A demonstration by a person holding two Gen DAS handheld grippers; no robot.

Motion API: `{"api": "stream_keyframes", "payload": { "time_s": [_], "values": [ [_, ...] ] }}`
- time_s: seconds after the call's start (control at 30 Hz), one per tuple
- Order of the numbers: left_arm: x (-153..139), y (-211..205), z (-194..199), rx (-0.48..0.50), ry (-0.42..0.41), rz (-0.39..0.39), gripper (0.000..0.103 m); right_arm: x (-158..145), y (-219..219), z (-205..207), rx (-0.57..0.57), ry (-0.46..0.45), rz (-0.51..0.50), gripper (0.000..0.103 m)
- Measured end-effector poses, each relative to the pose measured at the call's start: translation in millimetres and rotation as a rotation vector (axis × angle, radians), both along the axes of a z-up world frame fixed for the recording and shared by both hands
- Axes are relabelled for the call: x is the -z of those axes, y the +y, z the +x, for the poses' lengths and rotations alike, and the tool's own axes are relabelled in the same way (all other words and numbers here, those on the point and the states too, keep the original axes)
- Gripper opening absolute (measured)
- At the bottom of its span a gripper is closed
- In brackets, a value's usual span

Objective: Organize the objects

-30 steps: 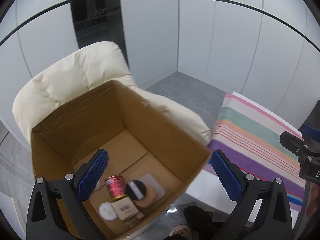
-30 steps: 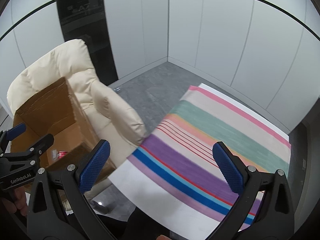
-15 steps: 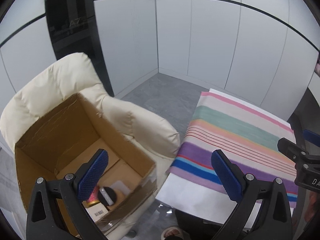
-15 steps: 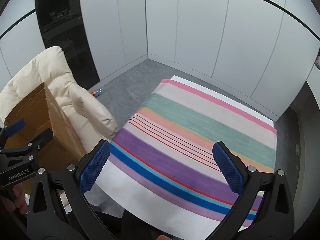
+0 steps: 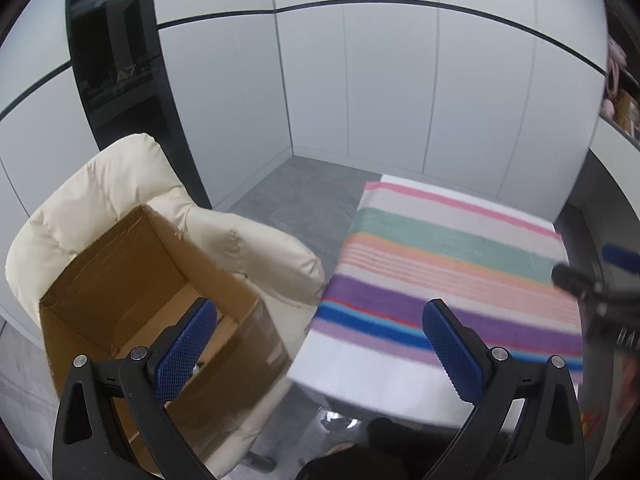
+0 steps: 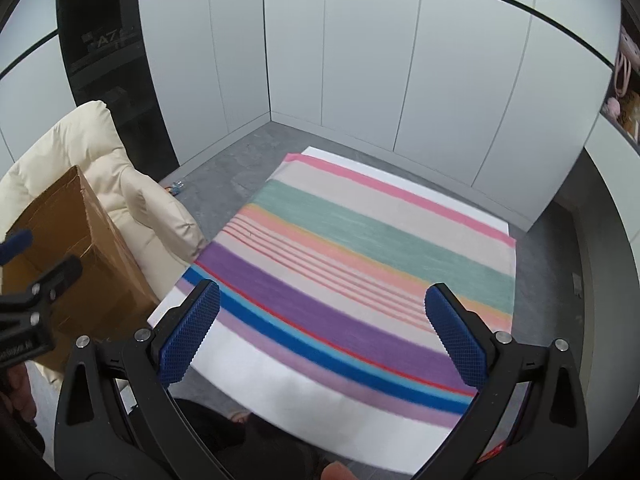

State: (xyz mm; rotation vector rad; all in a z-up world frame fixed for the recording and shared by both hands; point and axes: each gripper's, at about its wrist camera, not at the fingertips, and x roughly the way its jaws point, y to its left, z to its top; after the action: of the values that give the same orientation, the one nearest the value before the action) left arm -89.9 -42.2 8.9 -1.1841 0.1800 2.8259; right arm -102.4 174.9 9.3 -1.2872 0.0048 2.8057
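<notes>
Two large things fill both views: a striped cloth [image 6: 360, 264] spread flat over a white table [image 6: 304, 404], and beside it a cream armchair [image 5: 256, 252] holding an open cardboard box [image 5: 120, 280]. Both left gripper [image 5: 320, 344] and right gripper [image 6: 324, 328] hang spread wide, grasping nothing.

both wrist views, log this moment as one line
left gripper: open, holding nothing | right gripper: open, holding nothing | brown cardboard box: on cream padded chair | striped cloth-covered table: bare
</notes>
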Motion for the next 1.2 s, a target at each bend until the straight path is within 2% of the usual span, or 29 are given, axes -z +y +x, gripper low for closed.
{"api": "stream_keyframes", "payload": {
  "time_s": [0.17, 0.5, 0.6, 0.7, 0.83, 1.0, 1.2],
  "values": [
    [0.7, -11.5, 33.8, 0.006, -0.011, -0.013, 0.103, -0.2, -1.4, 38.0, -0.032, -0.012, -0.036, 0.103],
    [-15.4, -29.8, 79.4, -0.039, 0.014, 0.05, 0.103, -14.1, -17.0, 101.2, -0.074, 0.038, -0.055, 0.103],
    [-20.1, -42.9, 92.8, -0.075, 0.015, 0.122, 0.103, -17.5, -17.6, 114.5, -0.067, 0.034, -0.048, 0.103],
    [-21.1, -45.5, 99.7, -0.076, 0.011, 0.154, 0.103, -20.0, -16.4, 123.5, -0.053, 0.03, -0.043, 0.103],
    [-19.6, -34.8, 107.2, -0.042, 0.004, 0.144, 0.103, -21.0, -15.9, 129.5, -0.068, 0.021, -0.061, 0.103],
    [-20.9, -23.1, 114.8, -0.027, 0.05, 0.075, 0.103, -20.8, -12.5, 128.5, -0.056, 0.023, -0.044, 0.103],
    [-18.5, -23.4, 113.1, -0.03, 0.032, 0.078, 0.103, -17.6, -5.1, 122.7, -0.028, 0.005, -0.036, 0.103]
  ]
}}
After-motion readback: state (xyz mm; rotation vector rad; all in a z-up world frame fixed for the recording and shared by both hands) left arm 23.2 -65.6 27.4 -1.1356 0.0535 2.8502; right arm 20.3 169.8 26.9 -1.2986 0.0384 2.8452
